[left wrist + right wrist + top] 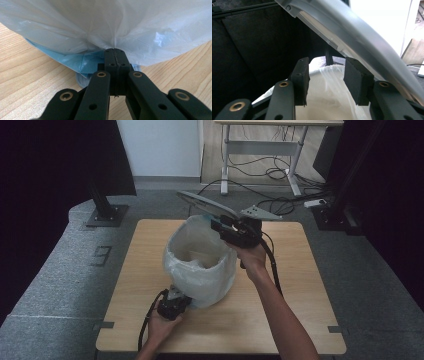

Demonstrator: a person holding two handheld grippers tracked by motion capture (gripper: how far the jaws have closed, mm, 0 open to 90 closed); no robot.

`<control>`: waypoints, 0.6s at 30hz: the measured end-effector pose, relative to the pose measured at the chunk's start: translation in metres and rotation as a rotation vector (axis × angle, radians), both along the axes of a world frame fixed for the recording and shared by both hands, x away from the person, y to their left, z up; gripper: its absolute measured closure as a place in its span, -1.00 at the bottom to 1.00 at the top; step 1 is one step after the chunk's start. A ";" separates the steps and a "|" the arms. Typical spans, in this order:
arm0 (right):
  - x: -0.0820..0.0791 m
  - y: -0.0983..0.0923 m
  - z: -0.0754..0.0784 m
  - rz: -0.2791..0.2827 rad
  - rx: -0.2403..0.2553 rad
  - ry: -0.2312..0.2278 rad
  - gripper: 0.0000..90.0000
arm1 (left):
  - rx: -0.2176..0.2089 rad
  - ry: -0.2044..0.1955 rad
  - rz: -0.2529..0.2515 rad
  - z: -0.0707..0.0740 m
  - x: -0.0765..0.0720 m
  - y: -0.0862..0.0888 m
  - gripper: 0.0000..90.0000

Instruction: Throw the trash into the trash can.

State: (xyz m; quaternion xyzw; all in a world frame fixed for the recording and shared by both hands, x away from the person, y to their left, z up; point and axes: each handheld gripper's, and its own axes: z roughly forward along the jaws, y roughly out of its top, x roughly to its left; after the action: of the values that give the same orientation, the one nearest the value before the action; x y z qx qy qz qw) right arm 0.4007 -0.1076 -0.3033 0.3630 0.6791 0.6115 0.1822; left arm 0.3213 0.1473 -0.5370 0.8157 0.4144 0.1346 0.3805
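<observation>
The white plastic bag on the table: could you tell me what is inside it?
Inside the white plastic bag, the high view shows a pale, flat, cardboard-like piece against the lining. Anything deeper is hidden by the bag's folds.

One mark can be read: a dark figure like a "3" (103, 255) on the grey floor mat (65, 280), just off the tabletop's (280, 320) left edge. The bag, lid and both tools carry no legible text.
</observation>
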 end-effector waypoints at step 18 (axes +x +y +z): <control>-0.020 -0.040 -0.008 0.042 0.010 -0.043 0.10 | -0.004 0.001 0.006 0.000 0.000 0.000 1.00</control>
State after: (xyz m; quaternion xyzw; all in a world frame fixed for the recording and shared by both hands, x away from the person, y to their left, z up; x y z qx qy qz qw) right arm 0.3809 -0.1476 -0.3118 0.3364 0.6794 0.6263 0.1817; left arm 0.3211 0.1475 -0.5372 0.8138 0.4173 0.1342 0.3816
